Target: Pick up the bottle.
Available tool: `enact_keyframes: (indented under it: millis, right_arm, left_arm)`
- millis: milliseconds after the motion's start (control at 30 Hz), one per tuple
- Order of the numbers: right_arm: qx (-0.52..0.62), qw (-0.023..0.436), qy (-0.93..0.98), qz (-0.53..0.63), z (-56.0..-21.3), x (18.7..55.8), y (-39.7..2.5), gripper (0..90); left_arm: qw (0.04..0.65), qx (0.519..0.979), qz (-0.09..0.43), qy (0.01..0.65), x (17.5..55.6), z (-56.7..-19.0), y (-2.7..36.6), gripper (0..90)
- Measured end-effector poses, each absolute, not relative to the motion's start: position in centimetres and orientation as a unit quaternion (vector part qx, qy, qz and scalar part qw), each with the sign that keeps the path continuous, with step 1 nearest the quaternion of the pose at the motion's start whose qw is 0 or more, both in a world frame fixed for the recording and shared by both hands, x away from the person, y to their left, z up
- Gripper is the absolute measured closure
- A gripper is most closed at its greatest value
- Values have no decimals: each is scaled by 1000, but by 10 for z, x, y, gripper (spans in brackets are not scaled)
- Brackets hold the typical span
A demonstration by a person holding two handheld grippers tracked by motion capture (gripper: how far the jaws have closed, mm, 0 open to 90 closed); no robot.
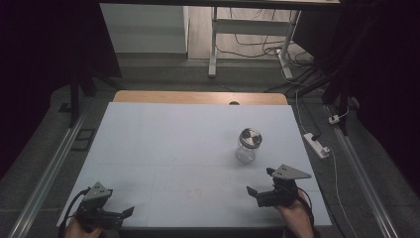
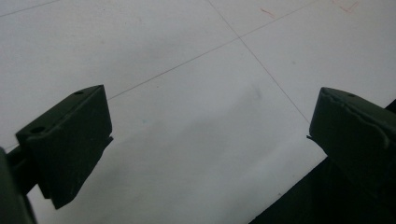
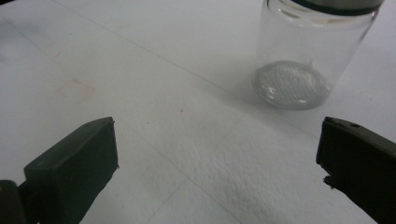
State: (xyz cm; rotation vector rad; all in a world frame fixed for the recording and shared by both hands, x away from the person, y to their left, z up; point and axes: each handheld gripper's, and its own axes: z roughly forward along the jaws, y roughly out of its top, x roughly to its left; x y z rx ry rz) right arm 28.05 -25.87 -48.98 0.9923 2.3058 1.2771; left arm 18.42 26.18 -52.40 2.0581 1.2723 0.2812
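A dim room surrounds the pale desk [image 1: 188, 148], the brightest surface in the high view, with deep black falling on both sides of it. Overhead light glints off the metal lid [image 1: 250, 137] of a glass jar [image 3: 299, 60]. Near the desk's front edge, soft shadows spread; the close black fingers [image 2: 70, 140] appear blurred and grainy.

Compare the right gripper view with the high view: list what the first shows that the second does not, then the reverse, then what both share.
Right gripper view alone: the dimpled base seen through the jar's clear wall, and the bare inner faces of the open jaws.

High view alone: the left gripper, both hands, the jar's metal lid from above, the table's wooden far edge, and the floor cables and power strip beyond.

Both: the upright, closed jar standing on the white tabletop, and the right gripper, open and apart from the jar.
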Motion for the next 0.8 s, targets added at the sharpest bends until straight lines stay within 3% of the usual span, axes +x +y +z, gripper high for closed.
enact_keyframes:
  millis: [467,800]
  right_arm:
    - [353,145,812,442,-490,301,-247,0]
    - [367,174,813,417,-492,321,-247,0]
  left_arm:
    - [344,794,109,489,184,-524,261,3]
    - [340,798,111,485,185,-524,260,4]
